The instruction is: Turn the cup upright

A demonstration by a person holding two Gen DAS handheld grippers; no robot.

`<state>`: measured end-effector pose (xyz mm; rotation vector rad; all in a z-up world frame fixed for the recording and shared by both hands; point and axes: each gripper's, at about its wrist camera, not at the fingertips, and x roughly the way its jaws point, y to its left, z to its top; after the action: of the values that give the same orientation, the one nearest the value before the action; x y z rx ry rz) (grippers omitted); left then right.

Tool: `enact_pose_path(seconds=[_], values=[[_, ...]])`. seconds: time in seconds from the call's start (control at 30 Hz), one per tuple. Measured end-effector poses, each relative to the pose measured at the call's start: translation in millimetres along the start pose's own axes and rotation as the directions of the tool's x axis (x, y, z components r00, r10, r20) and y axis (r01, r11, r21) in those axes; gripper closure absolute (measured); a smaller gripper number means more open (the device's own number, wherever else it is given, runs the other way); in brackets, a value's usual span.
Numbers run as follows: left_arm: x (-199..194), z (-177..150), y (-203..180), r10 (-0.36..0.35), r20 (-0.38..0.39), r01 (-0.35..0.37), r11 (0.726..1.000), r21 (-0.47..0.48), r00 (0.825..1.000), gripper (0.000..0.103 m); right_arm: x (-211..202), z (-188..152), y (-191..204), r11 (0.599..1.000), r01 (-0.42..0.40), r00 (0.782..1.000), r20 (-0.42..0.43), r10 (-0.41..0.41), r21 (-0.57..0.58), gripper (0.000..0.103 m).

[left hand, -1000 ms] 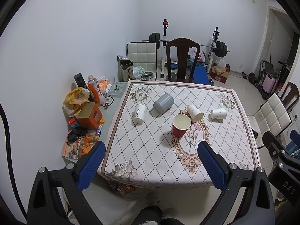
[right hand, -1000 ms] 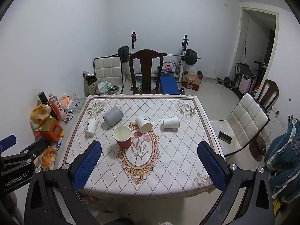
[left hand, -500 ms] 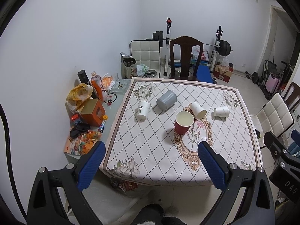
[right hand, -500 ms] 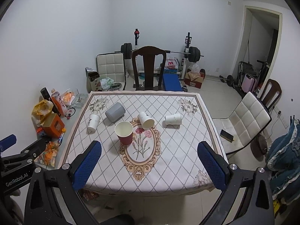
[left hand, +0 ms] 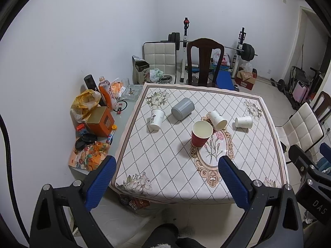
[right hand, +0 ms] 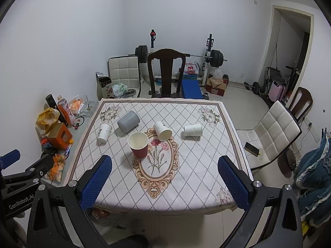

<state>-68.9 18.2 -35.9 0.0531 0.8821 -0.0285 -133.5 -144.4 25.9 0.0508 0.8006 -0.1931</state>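
While both my grippers, left [left hand: 165, 177] and right [right hand: 165, 177], hung spread and empty, the nearest tipped paper cup [right hand: 162, 131] lay ahead, mouth toward me

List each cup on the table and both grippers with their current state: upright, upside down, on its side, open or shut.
red cup: upright, mouth open upward
grey cup: on its side
left white cup: upside down
middle white cup: on its side
right white cup: on its side
left gripper: open, holding nothing
right gripper: open, holding nothing
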Motion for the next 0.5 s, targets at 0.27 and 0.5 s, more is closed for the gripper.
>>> enact_pose_path(seconds=[0.27,0.5], values=[[2.8,0.6,-4.4,0.002,0.003,-0.002,1.000,0.001,1.000,0.002,2.9,1.1,0.8,1.000,-0.002,1.000,-0.004,0.002,-0.001,0.000],[3.2,1.2,-5.7,0.003,0.005,-0.003,1.000,-0.001,1.000,0.002,6.8,0.0,0.0,1.000,0.000,1.000,-0.010,0.000,0.004,0.000]])
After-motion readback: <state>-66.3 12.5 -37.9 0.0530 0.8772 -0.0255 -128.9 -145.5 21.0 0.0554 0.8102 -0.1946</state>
